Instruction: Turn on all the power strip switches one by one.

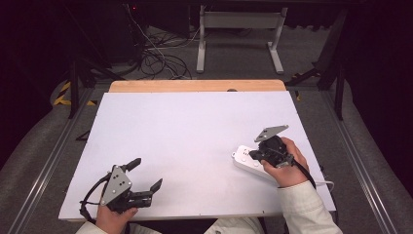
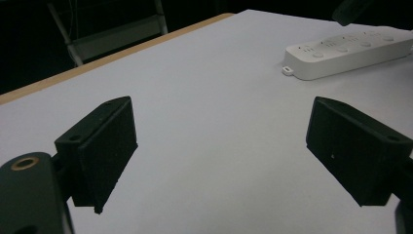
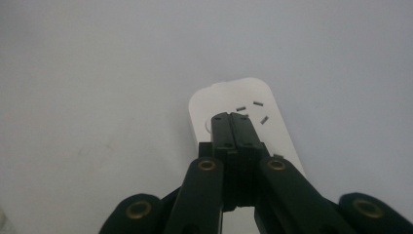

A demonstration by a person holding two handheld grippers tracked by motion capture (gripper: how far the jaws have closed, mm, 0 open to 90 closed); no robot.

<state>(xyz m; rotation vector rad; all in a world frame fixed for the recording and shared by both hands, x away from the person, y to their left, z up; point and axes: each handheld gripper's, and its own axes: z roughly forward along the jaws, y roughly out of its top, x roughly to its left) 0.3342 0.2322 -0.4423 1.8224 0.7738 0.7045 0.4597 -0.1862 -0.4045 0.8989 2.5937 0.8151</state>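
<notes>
- Plainly, the power strip was a white, oblong block with rounded corners, lying flat on the white bench toward the near right part of it.
- Its top face showed small dark socket slots in the right gripper view, and the left gripper view showed a row of round buttons and a small tab at one end.
- A white cable ran off the strip's near end toward the bench's right edge.
- The right claw stood directly above the strip, jaws pressed together, tips over the socket slots; whether they touched the face I could not tell.
- The left claw was well apart from the strip, toward the bench's near left corner, jaws spread wide with bare bench between them.
- No containers stood on the bench.
</notes>
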